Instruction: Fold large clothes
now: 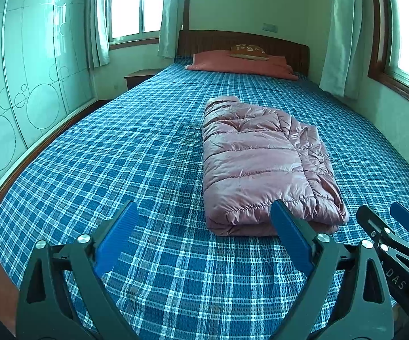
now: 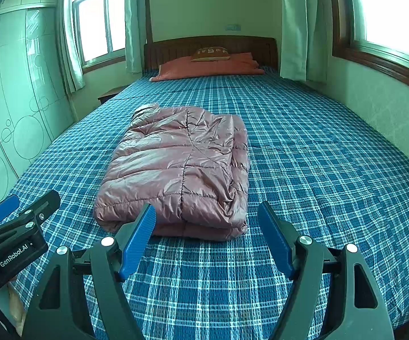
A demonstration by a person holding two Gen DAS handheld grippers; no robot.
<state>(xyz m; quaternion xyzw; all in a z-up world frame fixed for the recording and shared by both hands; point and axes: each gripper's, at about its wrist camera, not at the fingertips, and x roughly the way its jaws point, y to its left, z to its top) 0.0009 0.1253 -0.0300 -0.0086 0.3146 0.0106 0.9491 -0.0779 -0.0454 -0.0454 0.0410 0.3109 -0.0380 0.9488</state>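
— Where's the jacket (image 2: 176, 167)?

— Folded on the bed (image 2: 318, 170), just ahead of both grippers, long axis running away toward the pillow (image 2: 204, 66). It's right of my left gripper (image 1: 204, 233), left of my right gripper (image 2: 206, 233). Both gape open, empty.

— Anything hidden?

— Its underside layers and far end; I can't tell how the sleeves lie.
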